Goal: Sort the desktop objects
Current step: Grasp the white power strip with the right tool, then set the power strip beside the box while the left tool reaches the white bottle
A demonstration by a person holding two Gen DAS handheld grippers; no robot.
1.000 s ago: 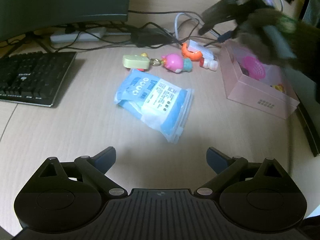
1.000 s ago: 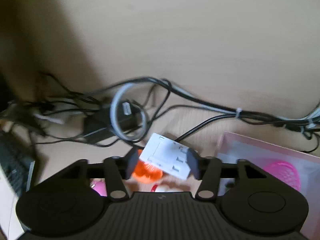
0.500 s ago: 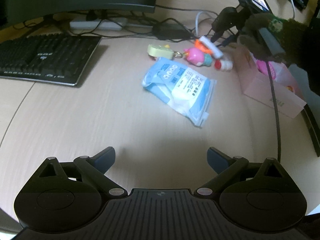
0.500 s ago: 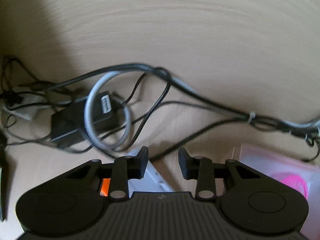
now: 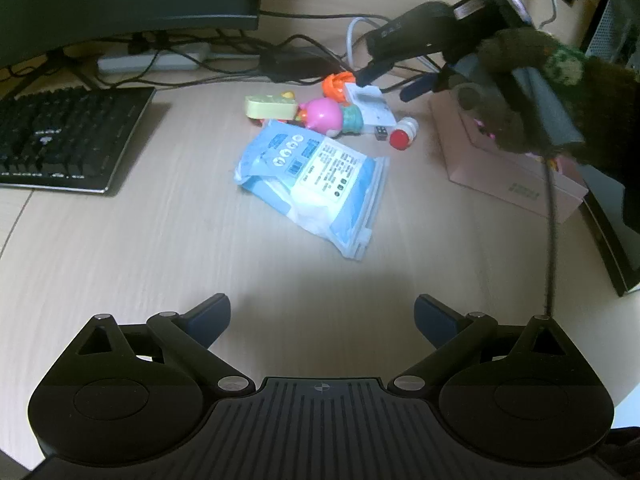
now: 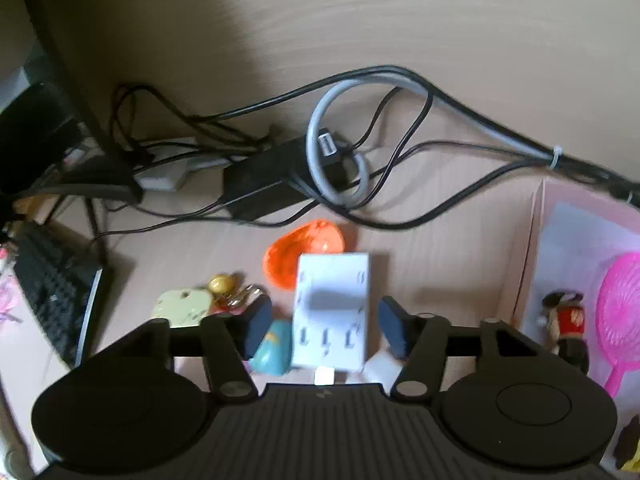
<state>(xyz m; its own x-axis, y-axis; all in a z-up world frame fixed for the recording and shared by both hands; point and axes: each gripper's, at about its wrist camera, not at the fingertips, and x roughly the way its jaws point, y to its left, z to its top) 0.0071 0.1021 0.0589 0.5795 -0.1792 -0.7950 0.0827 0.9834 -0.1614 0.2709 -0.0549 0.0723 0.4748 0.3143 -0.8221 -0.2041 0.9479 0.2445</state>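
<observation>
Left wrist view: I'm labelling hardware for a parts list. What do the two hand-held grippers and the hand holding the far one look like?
The left hand-held gripper has a matte black ribbed body, round discs, silver pivot screws and dark blue fingertips. The right hand-held gripper is black with a thin black cable, held in a fuzzy dark brown glove with a green-patterned cuff.
</observation>
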